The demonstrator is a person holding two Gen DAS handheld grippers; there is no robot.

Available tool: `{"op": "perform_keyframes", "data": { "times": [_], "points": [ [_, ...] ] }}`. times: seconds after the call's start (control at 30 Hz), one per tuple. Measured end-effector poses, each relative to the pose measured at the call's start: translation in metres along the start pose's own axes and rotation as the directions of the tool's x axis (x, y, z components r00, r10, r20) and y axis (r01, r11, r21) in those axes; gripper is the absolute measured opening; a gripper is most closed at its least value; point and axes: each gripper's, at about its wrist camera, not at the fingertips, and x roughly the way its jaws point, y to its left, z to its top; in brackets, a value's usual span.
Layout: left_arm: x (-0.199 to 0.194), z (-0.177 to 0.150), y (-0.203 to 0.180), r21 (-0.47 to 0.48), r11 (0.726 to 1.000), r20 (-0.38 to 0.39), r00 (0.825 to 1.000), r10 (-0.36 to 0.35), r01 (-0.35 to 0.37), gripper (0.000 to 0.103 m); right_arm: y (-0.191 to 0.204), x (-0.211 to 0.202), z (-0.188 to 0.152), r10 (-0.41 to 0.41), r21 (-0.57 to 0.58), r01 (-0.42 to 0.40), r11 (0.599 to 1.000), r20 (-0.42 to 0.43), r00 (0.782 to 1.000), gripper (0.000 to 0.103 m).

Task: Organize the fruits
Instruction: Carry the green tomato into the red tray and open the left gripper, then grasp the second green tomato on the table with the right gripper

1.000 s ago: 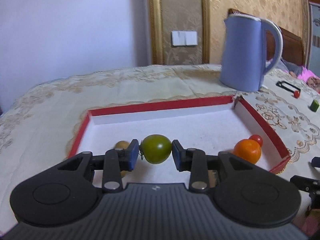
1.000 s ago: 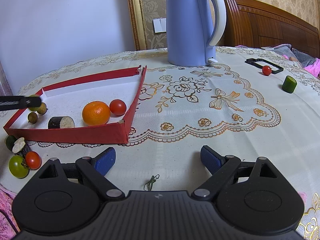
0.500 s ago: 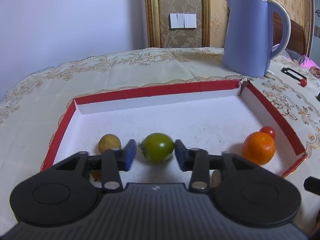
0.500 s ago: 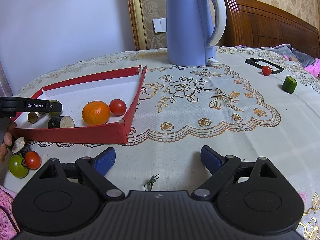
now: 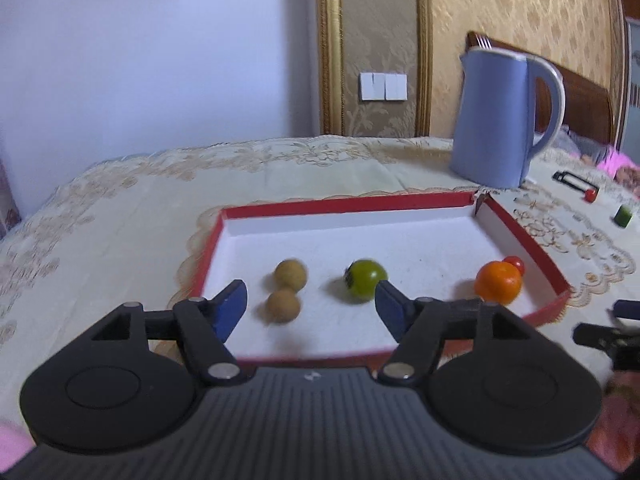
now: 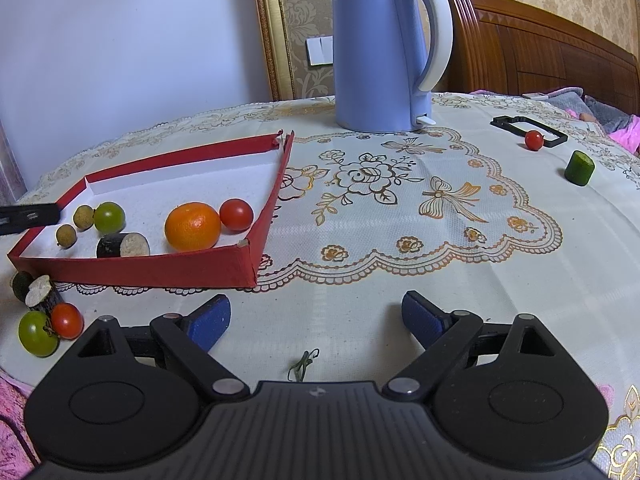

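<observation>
Landmark for all positions: the red tray (image 6: 248, 268) on the worktop (image 6: 400, 280).

Left gripper (image 5: 310, 306): jaws apart and opening, nothing pressed between the pads. The green tomato (image 5: 365, 286) lies on the tray floor just beyond the right-hand pad, clear of both pads; judged released. In the same tray: two small tan round fruits (image 5: 291, 275), the orange (image 5: 498, 283) with a red tomato (image 5: 514, 263) touching it towards the tray's right wall, and a dark cut piece (image 6: 122, 245) against the near wall (right wrist view only).

Right gripper (image 6: 316, 320): jaws wide apart, empty, hanging over bare cloth in front of the tray's near right corner.

Still outside the tray:
- off its near left corner, a cluster: a green tomato (image 6: 38, 334), a red tomato (image 6: 66, 320) touching it, and two dark cut pieces (image 6: 40, 292) just behind.
- well beyond the tray's right side, past the kettle (image 6: 380, 48): a red tomato (image 6: 534, 139) by a black frame, and a green cut piece (image 6: 579, 167).

Deciding relation: the cluster sits on the left side of the tray, so the left hand is judged nearer; its gripper would need to swing left and back from the tray. The far pair lies to the right of the right jaws, nearer that hand. The cut pieces' long axes lie roughly flat; exact heading unclear.
</observation>
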Motion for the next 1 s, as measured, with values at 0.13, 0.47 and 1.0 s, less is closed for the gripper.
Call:
{"op": "perform_keyframes", "data": {
  "times": [0.13,0.47,1.0],
  "points": [
    [-0.022,-0.019,0.013,-0.017,1.000,-0.011,1.000,0.001,-0.001,0.074,0.001,0.000,0.000,0.000,0.000,0.000,1.000,0.000,1.000,0.093],
    [-0.035,-0.061,0.042,-0.098,0.995,-0.062,0.998,0.004,-0.010,0.074,0.000,0.000,0.000,0.009,0.003,-0.009,1.000,0.005,1.000,0.094],
    [-0.019,-0.074,0.047,-0.105,0.994,-0.087,0.996,0.002,-0.011,0.089,0.083,-0.056,-0.018,0.261,-0.174,-0.243,0.954,0.087,0.961,0.093]
  ]
}}
